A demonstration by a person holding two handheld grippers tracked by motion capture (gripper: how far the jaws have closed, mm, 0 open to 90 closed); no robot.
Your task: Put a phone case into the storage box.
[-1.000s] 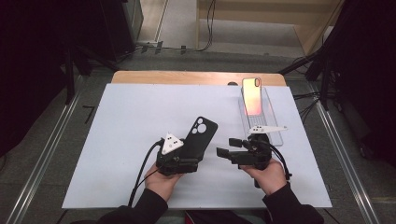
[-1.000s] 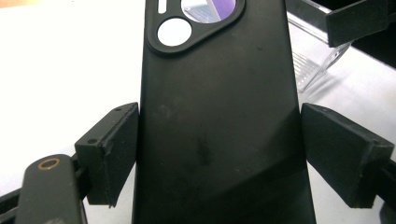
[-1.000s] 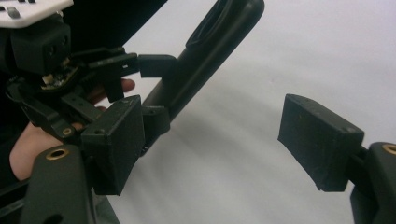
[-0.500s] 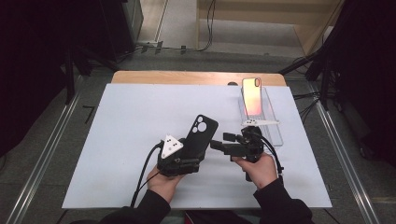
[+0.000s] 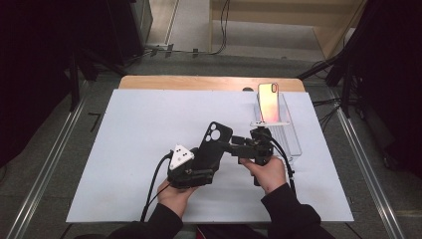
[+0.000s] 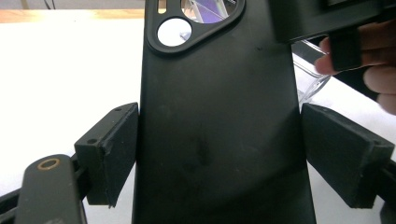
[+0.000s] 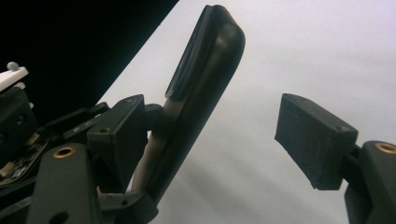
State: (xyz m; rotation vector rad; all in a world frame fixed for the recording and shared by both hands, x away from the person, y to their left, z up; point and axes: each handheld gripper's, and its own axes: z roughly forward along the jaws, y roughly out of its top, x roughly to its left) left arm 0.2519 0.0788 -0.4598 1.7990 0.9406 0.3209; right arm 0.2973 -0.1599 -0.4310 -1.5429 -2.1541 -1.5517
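A black phone case [image 5: 215, 142] with a camera cutout near its top is lifted off the white mat, back side up. My left gripper [image 5: 208, 158] is shut on its lower part; in the left gripper view both jaws press the long sides of the case [image 6: 219, 116]. My right gripper [image 5: 233, 143] comes in from the right at the case's upper half and is open. In the right gripper view the case [image 7: 201, 93] stands edge-on close by the left jaw, with a wide gap to the right jaw.
A pinkish-orange phone [image 5: 268, 102] leans upright in a clear plastic stand [image 5: 293, 137] at the back right, just behind my right hand. The white mat [image 5: 124, 149] covers the table; a wooden edge [image 5: 199, 82] shows at the far side.
My right gripper has moved left from beside the stand until its open jaws straddle the case's upper part. The left gripper has kept hold of the case and barely moved.
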